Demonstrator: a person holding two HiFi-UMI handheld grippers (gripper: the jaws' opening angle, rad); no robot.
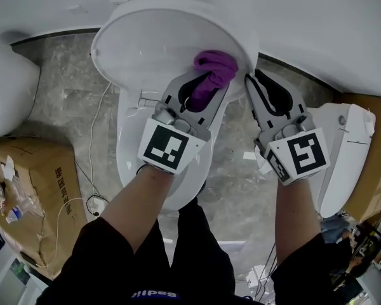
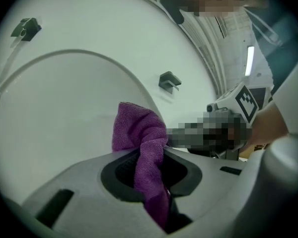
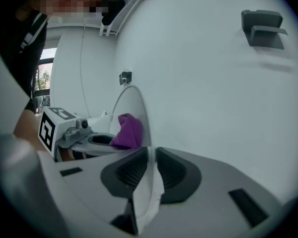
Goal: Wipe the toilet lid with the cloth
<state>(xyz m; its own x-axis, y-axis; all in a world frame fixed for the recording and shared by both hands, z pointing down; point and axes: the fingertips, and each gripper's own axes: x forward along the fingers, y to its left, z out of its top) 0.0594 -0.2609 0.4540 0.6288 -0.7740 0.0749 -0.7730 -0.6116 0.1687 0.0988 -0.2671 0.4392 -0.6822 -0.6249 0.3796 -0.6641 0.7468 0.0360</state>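
Fingers of the left gripper (image 2: 153,158) clamp the cloth (image 2: 138,127), those of the right gripper (image 3: 150,156) the toilet lid (image 1: 146,43).

Toilet lid (image 1: 146,40): raised, behind bowl (image 1: 130,148), centre.
Cloth (image 1: 217,67): between jaws of left tool (image 1: 202,88), against lid's inner face, near its right edge.
Right tool (image 1: 256,84): just right of left tool, jaws on lid's right rim.
Cardboard box (image 1: 32,189): on floor (image 1: 70,97), left of bowl.

The cloth (image 1: 216,65) is partly hidden between the left tongs (image 1: 206,81), whose arm (image 1: 136,202) covers most of the toilet bowl (image 1: 128,151).
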